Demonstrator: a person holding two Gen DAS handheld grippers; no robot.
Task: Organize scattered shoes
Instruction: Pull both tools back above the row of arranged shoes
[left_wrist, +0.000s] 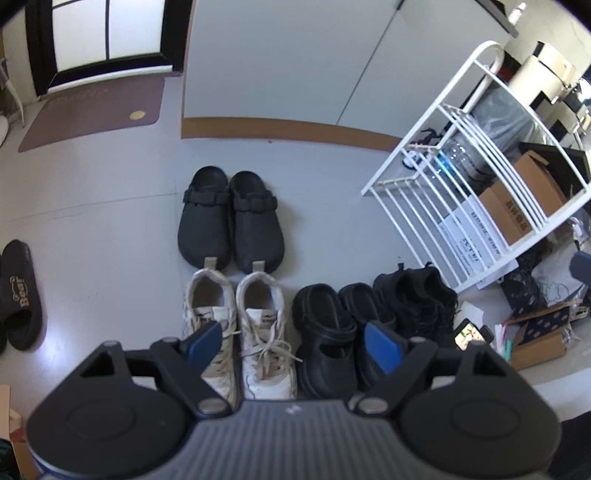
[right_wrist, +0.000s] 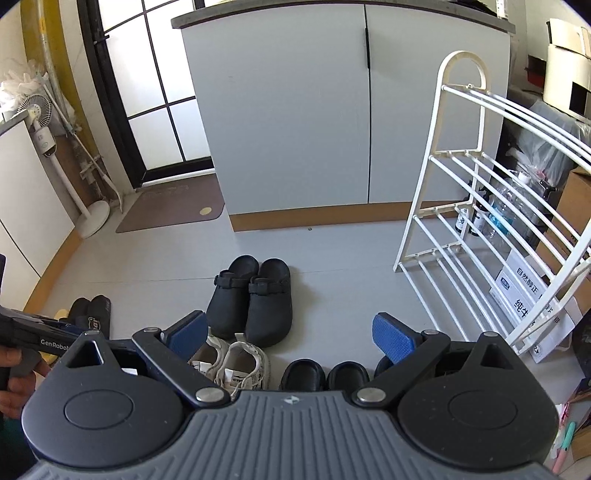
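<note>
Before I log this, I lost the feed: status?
Both tongs, left and right, open, empty. White sneakers paired behind black clogs. Nothing blocking.

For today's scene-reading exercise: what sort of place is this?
Probably a home entryway. Pairs of shoes, like the black clogs, sit on the floor near a white shoe rack, and a doormat lies before a glazed door.

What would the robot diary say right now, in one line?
left tongs: open, empty | right tongs: open, empty | white sneakers: paired | black clogs: paired | rack: empty
</note>
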